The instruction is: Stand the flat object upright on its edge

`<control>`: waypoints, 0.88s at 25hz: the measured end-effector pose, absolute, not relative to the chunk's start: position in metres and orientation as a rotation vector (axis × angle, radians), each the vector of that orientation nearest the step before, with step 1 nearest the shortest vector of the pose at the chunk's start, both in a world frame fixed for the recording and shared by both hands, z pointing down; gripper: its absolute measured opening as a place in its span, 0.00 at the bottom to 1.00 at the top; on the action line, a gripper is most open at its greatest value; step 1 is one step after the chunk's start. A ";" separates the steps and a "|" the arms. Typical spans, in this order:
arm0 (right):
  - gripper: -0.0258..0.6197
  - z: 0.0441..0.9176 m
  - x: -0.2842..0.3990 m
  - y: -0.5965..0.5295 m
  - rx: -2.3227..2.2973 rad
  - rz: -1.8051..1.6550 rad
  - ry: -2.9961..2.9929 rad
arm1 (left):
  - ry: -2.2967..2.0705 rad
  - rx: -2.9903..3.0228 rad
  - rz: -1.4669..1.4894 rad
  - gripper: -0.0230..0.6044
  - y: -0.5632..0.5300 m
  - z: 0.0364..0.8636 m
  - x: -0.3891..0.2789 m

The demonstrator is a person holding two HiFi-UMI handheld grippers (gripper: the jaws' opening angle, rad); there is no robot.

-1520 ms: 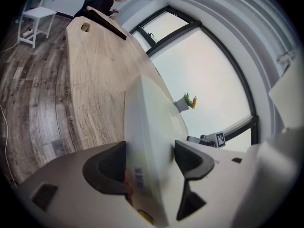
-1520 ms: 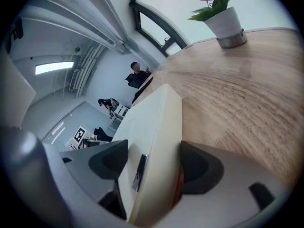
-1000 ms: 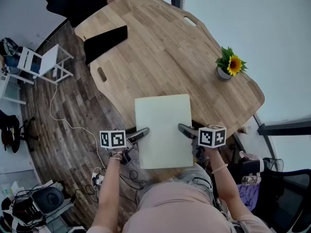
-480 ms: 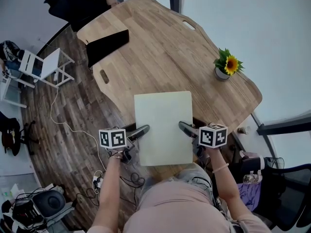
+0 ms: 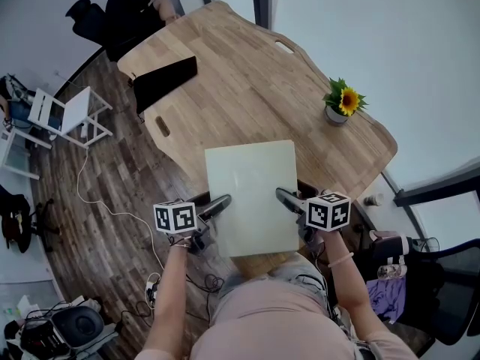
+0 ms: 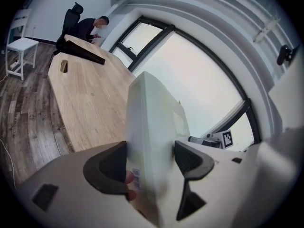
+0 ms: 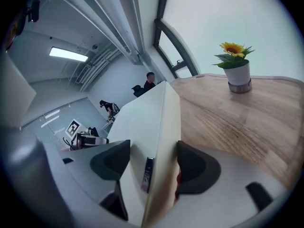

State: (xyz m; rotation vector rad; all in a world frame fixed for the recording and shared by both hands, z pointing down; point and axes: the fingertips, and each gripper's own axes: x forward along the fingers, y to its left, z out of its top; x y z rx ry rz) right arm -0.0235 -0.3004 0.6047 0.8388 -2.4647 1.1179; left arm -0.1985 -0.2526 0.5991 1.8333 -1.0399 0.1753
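A pale, flat rectangular box [image 5: 251, 193] hangs between my two grippers over the near end of the wooden table [image 5: 247, 88]. My left gripper [image 5: 224, 202] is shut on its left side, and in the left gripper view the box [image 6: 152, 122] fills the gap between the dark pads [image 6: 111, 167] of that gripper [image 6: 149, 163]. On the opposite side my right gripper [image 5: 282, 196] is shut on the box [image 7: 149, 122], which runs on edge between its jaws [image 7: 153, 163]. Whether the far edge touches the table cannot be told.
A potted sunflower [image 5: 337, 103] stands near the table's right edge. A black folded object [image 5: 165, 81] lies at the far left corner, beside a seated person [image 5: 131, 13]. A white chair [image 5: 67, 107] and cables [image 5: 97, 193] are on the wood floor to the left.
Both grippers keep their hold on the box. The box has shifted slightly up and away in the head view, while the head camera has drifted.
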 end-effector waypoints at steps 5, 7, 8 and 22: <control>0.51 0.591 -0.027 -0.298 0.849 1.067 -2.479 | -1.038 1.851 0.181 0.51 -0.249 0.589 -0.202; 0.51 0.585 -0.028 -0.297 0.852 1.046 -2.490 | -1.043 1.857 0.184 0.51 -0.248 0.584 -0.203; 0.51 0.581 -0.028 -0.297 0.854 1.034 -2.495 | -1.044 1.862 0.187 0.51 -0.247 0.582 -0.204; 0.50 0.550 -0.033 -0.291 0.863 0.810 -2.544 | -1.061 1.957 0.220 0.51 -0.239 0.559 -0.206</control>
